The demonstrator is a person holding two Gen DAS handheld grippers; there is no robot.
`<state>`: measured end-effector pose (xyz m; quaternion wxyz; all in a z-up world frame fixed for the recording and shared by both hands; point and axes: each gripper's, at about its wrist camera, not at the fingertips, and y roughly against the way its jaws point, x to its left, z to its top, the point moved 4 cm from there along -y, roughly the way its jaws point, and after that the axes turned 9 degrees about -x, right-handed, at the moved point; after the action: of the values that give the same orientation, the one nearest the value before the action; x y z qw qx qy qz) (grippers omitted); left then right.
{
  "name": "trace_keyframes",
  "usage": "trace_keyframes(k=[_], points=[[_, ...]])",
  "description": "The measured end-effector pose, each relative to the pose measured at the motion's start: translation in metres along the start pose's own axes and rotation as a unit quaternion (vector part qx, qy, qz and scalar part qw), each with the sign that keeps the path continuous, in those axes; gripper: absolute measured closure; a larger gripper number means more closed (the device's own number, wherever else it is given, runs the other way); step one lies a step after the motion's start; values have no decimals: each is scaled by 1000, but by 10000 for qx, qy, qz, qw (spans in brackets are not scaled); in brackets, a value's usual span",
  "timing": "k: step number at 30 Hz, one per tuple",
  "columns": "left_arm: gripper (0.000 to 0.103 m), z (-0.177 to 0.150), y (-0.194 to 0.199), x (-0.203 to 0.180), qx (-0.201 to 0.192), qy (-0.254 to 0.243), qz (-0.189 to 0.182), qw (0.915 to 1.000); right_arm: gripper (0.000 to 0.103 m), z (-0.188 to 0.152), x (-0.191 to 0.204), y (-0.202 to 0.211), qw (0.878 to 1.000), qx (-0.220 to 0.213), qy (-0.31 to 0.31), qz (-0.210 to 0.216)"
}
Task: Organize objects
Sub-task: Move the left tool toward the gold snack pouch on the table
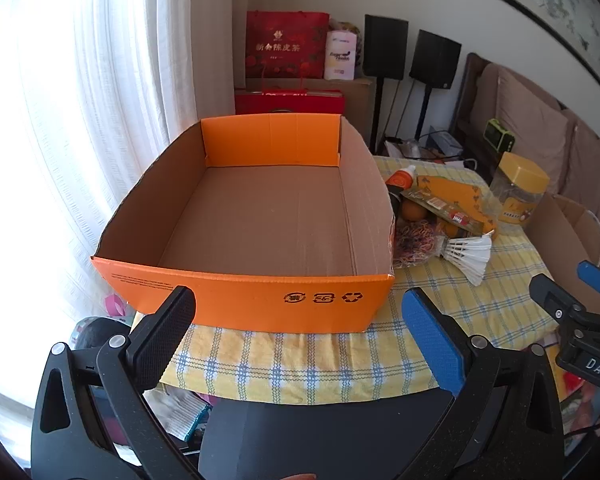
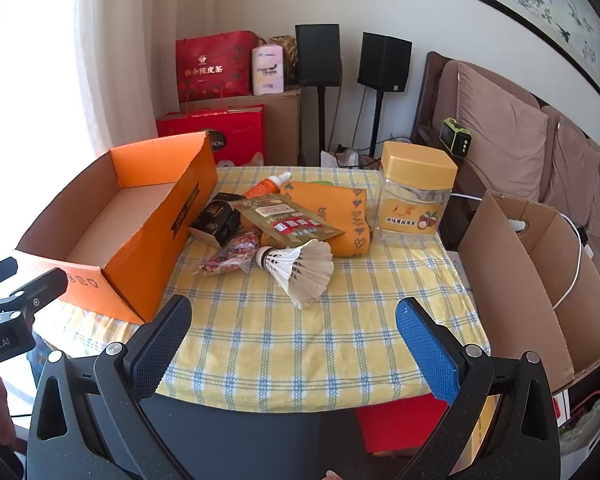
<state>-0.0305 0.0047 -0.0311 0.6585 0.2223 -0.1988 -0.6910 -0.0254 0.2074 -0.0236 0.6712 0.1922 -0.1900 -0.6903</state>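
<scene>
In the left wrist view, the left gripper (image 1: pixel 300 320) is seen at the bottom of the frame with its jaws spread as wide as they go, nothing held or touched between the black pad at lower left and the blue pad at lower right. Just beyond them, the orange cardboard box (image 1: pixel 244 304) fills the centre, its long axis running away toward the top of the frame, its brown floor bare. To its right, on the yellow checked tablecloth (image 1: pixel 292 364), the white shuttlecock (image 1: pixel 470 254) is laid with its feathers fanned toward the lower right, and the yellow-lidded jar (image 1: pixel 520 190) is stood upright at the right. In the right wrist view, the right gripper (image 2: pixel 294 338) is likewise released and empty, hung above bare cloth. The shuttlecock (image 2: pixel 300 266) is found mid-frame, cork pointed left, feathers to the lower right, beside a bag of coloured rubber bands (image 2: pixel 232 254). The box (image 2: pixel 140 256) is set at left, the jar (image 2: pixel 414 196) at upper right.
</scene>
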Motion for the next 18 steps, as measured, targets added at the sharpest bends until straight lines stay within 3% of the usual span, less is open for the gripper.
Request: trace_keyframes(k=[18], points=[[0,-4,1,-16,-63,-179,-196,9996,0,-2,-8,0,10000,-9,-18,-5]])
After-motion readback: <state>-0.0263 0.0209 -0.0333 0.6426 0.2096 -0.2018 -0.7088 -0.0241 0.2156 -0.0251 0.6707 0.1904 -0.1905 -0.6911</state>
